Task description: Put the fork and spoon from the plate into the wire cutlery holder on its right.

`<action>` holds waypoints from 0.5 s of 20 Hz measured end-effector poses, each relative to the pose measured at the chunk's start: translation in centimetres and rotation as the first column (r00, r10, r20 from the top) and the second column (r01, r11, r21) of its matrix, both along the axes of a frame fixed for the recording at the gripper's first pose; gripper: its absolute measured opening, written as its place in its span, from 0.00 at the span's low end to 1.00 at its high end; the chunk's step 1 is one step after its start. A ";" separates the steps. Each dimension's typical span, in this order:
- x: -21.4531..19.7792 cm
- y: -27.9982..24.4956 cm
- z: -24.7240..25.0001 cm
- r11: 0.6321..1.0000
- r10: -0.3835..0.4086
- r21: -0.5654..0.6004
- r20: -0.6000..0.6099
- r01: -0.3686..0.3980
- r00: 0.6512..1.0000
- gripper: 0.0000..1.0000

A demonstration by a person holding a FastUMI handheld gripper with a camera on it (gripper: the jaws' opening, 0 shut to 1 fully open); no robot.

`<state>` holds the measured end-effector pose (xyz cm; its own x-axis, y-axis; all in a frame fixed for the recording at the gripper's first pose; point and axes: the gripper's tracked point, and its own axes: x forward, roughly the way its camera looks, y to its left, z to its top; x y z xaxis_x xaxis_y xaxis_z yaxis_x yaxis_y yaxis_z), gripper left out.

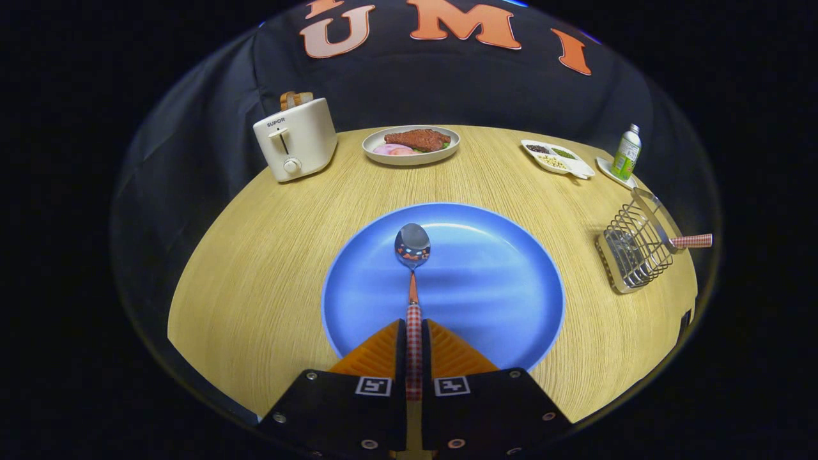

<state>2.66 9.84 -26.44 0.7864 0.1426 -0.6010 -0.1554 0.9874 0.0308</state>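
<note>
Gripper point(414, 345) fingers are clamped on the spoon's point(413, 268) checked handle, pointing level across the blue plate point(498, 281), bowl ahead over the plate's middle. Right of the plate stands the wire cutlery holder point(632, 246), the fork's handle point(693, 241) poking out.

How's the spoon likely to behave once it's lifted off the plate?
Probably stiff: the spoon looks like polished metal. The gripper is shut on its checked handle, with the bowl far ahead over the plate, so it may droop or pivot. The narrow handle could twist.
</note>
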 end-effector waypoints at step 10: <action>0.1 -4.7 5.5 0.999 -0.010 0.048 -0.015 0.010 1.000 0.08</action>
